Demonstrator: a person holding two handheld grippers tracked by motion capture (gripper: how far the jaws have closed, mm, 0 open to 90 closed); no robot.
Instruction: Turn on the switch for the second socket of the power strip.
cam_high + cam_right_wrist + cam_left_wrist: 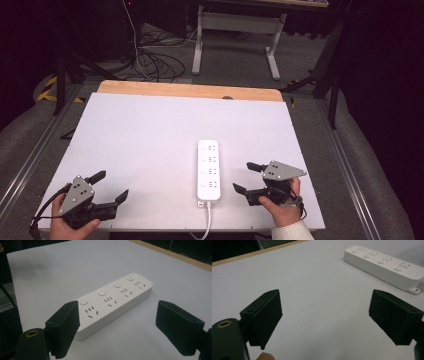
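Power strip (208, 171) near table's (150, 130) front edge

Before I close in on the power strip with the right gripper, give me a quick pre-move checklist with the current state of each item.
1. Right gripper open: ok, jaws spread wide, nothing between them.
2. Left gripper open and out of the way: ok, it sits at the table's near-left corner, apart from the strip.
3. Power strip lying flat, sockets up: ok.
4. Sockets free of plugs: ok, all four are unoccupied in the right gripper view.
5. Right gripper touching the strip: no contact seen from above; a gap shows beside its near end.
6. Cord plugged in off the table: cannot tell, it runs off the near edge.
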